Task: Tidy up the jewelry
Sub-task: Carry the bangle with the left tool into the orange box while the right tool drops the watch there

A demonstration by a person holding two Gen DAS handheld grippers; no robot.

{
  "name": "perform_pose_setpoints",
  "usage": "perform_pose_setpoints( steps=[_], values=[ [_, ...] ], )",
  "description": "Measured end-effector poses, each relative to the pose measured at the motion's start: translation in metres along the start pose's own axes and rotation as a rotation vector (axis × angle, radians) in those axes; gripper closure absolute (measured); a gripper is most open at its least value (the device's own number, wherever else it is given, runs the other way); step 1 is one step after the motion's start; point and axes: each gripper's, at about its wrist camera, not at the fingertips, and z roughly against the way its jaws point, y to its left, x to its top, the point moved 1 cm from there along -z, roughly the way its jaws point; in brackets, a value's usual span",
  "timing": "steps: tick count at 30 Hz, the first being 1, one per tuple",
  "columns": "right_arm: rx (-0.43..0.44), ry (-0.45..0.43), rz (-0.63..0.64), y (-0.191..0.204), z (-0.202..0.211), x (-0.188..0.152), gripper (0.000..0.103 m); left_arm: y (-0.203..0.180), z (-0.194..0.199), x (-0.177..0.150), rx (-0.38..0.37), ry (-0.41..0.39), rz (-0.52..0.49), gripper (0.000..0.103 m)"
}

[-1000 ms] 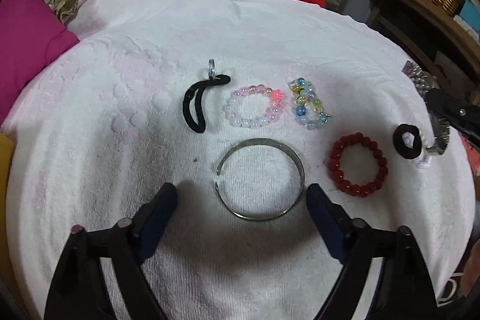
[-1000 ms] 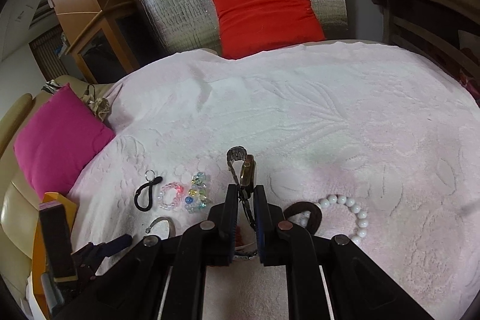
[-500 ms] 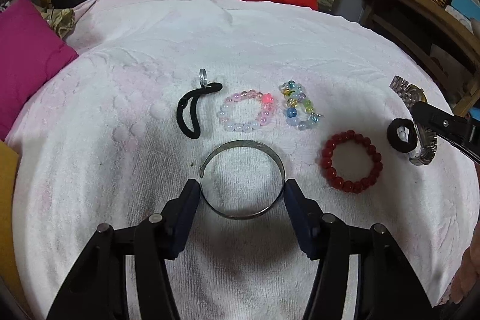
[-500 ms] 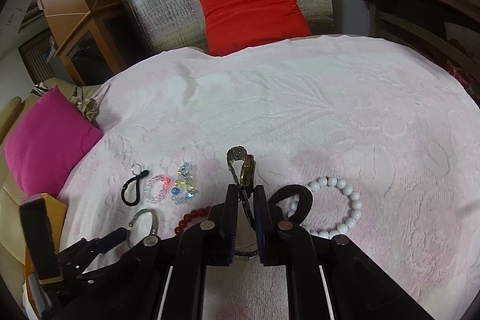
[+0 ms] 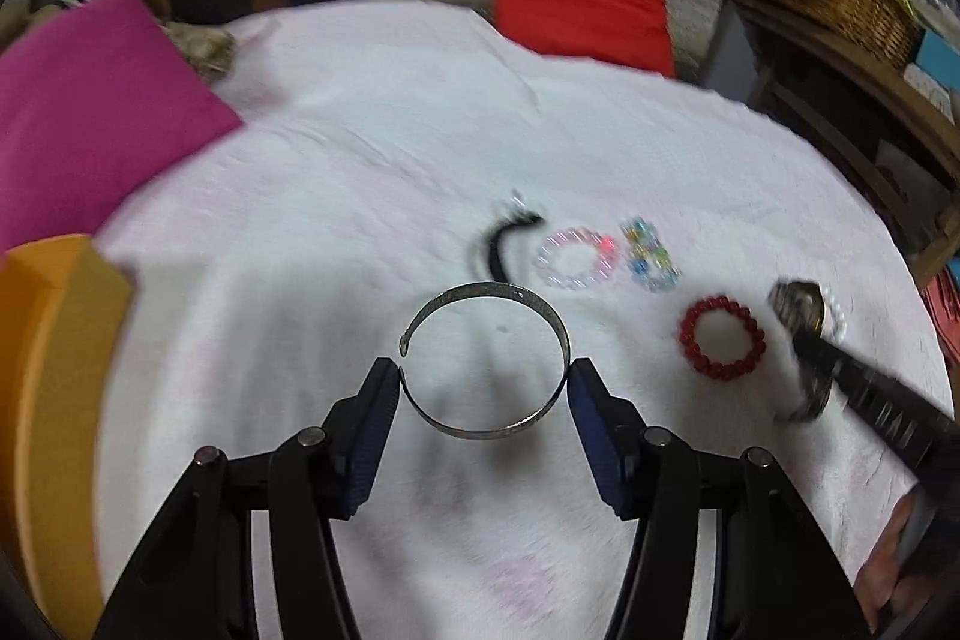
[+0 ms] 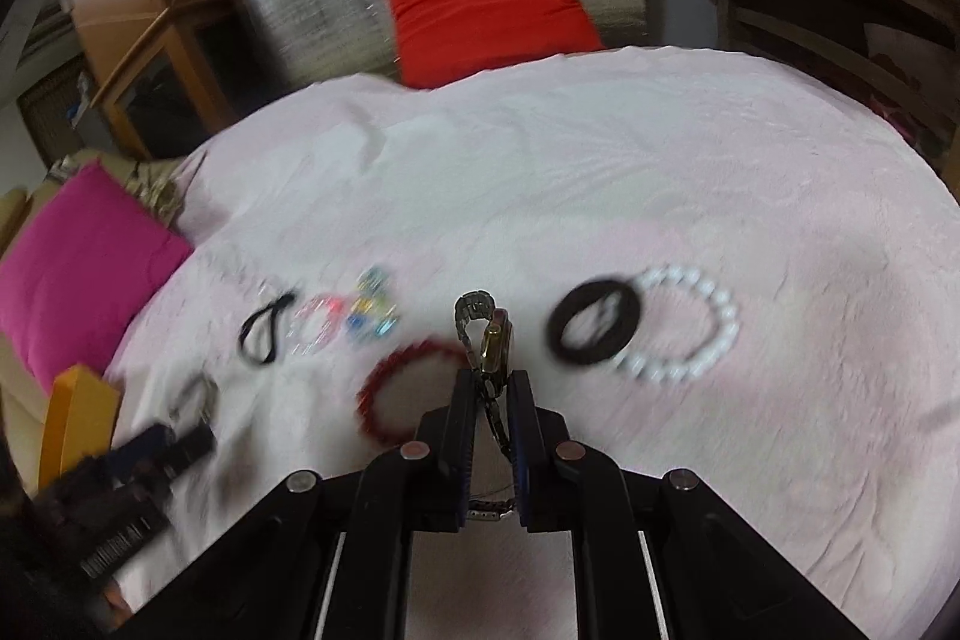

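Pink towel (image 5: 360, 196) covers the desk; the left gripper (image 5: 483, 388) has its fingers clamped on the silver bangle (image 5: 486, 358), while the right gripper (image 6: 492, 394) fingers pinch the watch (image 6: 493, 340) upright above the red bead bracelet (image 6: 384, 400).

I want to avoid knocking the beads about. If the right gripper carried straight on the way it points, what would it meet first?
Probably bare pink towel. The right gripper, shut on the watch, points between the red bead bracelet and the black ring. Depth is unclear in this blur.
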Motion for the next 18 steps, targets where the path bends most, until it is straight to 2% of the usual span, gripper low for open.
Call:
perform_pose_setpoints(
  steps=[7, 12, 15, 18],
  values=[
    [0.092, 0.015, 0.123, 0.071, 0.023, -0.008, 0.091, 0.061, 0.077, -0.004, 0.024, -0.110, 0.186, 0.043],
    [0.239, 0.001, 0.233, 0.156, 0.042, 0.002, 0.091, 0.117, 0.151, -0.012, 0.149, -0.227, 0.244, 0.043],
    [0.352, 0.007, 0.306, 0.215, 0.054, 0.001, 0.091, 0.151, 0.187, -0.023, 0.216, -0.264, 0.280, 0.043],
    [0.471, 0.028, 0.360, 0.272, 0.064, -0.006, 0.091, 0.191, 0.216, -0.045, 0.295, -0.268, 0.318, 0.043]
  ],
)
